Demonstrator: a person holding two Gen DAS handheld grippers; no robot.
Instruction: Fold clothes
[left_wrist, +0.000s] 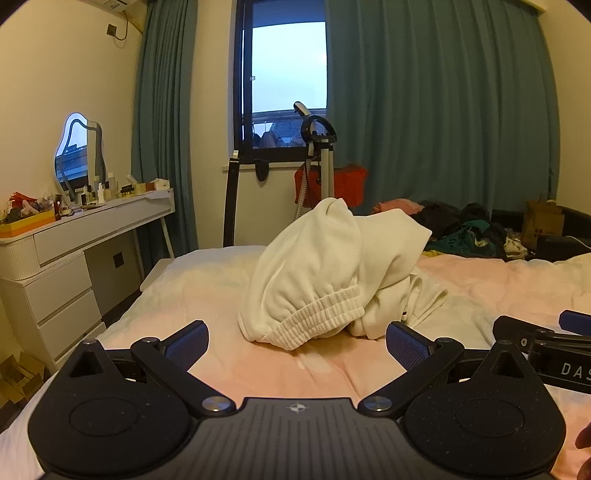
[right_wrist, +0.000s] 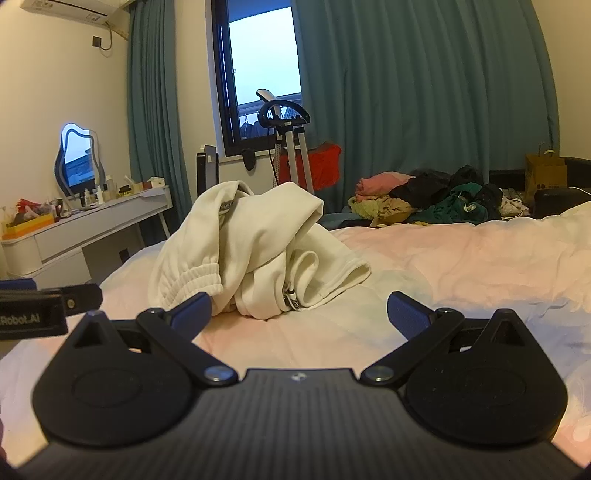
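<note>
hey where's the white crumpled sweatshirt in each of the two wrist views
Left wrist view: the white sweatshirt sits centre frame on the pink bedcover, just beyond the open left claw.
Right wrist view: it lies left of centre, ahead of the open right claw's left finger.
Shared landmark: the window between teal curtains, behind the sweatshirt.

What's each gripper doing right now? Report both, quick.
Left gripper: open, empty, short of the white garment.
Right gripper: open, empty, also short of it.
</note>
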